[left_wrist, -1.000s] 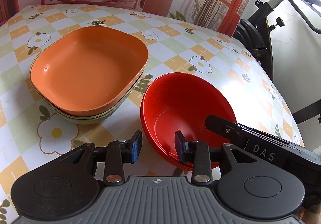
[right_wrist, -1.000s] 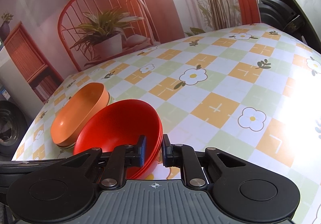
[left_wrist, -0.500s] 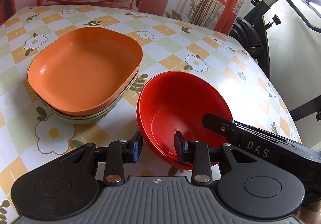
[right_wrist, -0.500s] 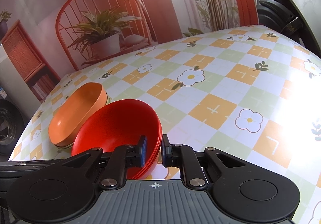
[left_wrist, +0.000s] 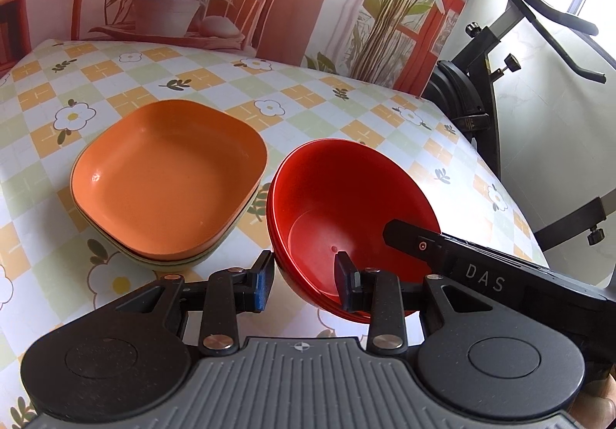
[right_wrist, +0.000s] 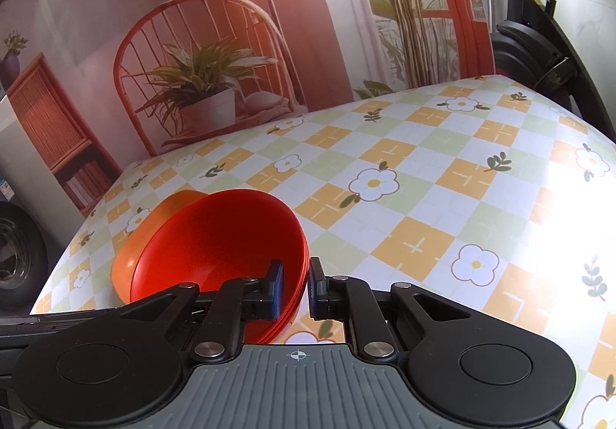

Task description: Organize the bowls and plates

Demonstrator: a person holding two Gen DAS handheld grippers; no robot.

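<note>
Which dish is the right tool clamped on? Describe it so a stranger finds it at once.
Start at the flowered checked tablecloth and find the stack of squarish plates, orange plate on top. Just right of that stack sits the red bowl, its rim pinched by the right tool. It alone is round, deep and glossy red.

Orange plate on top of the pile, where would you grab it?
Probably by the rim of the orange plate, at the near edge facing the left gripper. The rim is thin and sticks up above the green plate below, so one finger fits inside.
</note>
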